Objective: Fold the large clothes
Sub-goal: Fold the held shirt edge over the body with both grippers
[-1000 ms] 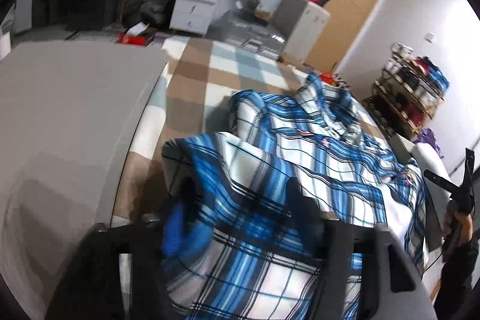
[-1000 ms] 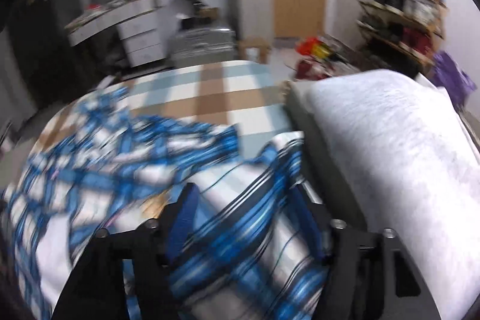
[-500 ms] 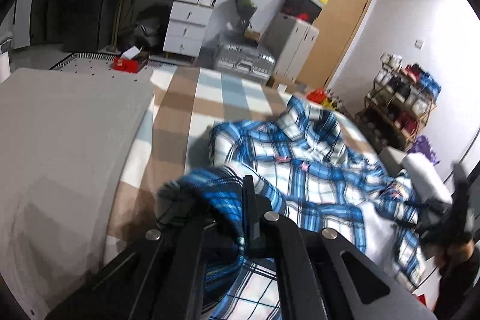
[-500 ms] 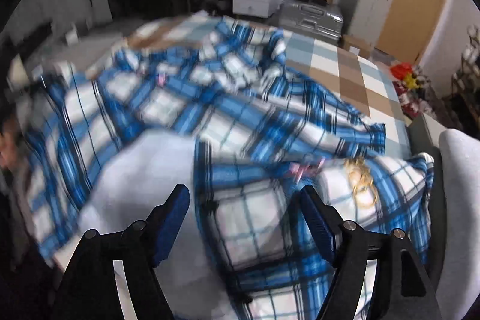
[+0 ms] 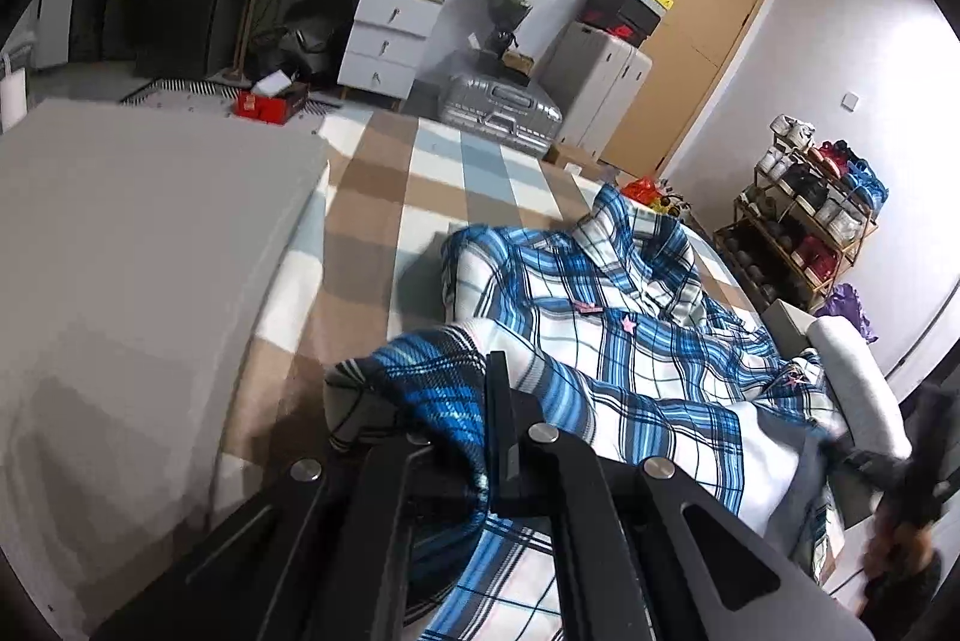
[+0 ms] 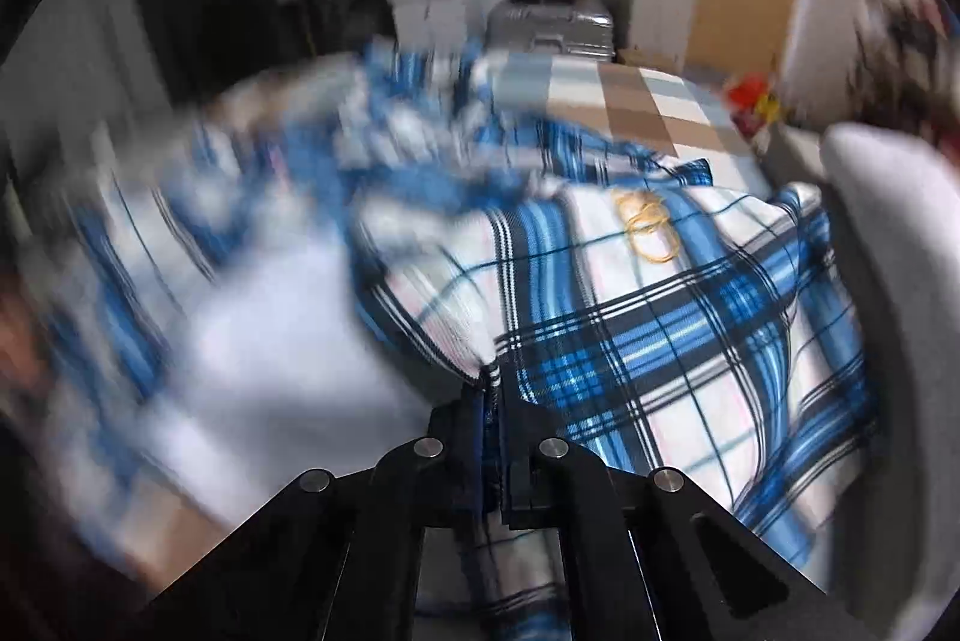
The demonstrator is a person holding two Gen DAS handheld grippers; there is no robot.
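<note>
A large blue-and-white plaid shirt (image 5: 630, 341) lies spread on the checked bed (image 5: 420, 173), collar at the far end. My left gripper (image 5: 489, 371) is shut on a bunched edge of the shirt at its near left corner. In the blurred right wrist view the same plaid shirt (image 6: 660, 311) fills the middle, and my right gripper (image 6: 491, 377) is shut on a fold of it near a yellow embroidered mark (image 6: 651, 227). In the left wrist view the right gripper (image 5: 900, 473) shows blurred at the far right, held by a hand.
A grey pillow (image 5: 120, 281) lies left of the shirt, and a white one (image 5: 858, 377) lies right. Beyond the bed stand a silver suitcase (image 5: 498, 107), white drawers (image 5: 384, 35), a wooden door (image 5: 690, 17) and a shoe rack (image 5: 804, 221).
Both grippers have closed on the shirt's edge: the left one first, the right one just now. The right gripper swung sideways across the shirt, and its view is now blurred.
</note>
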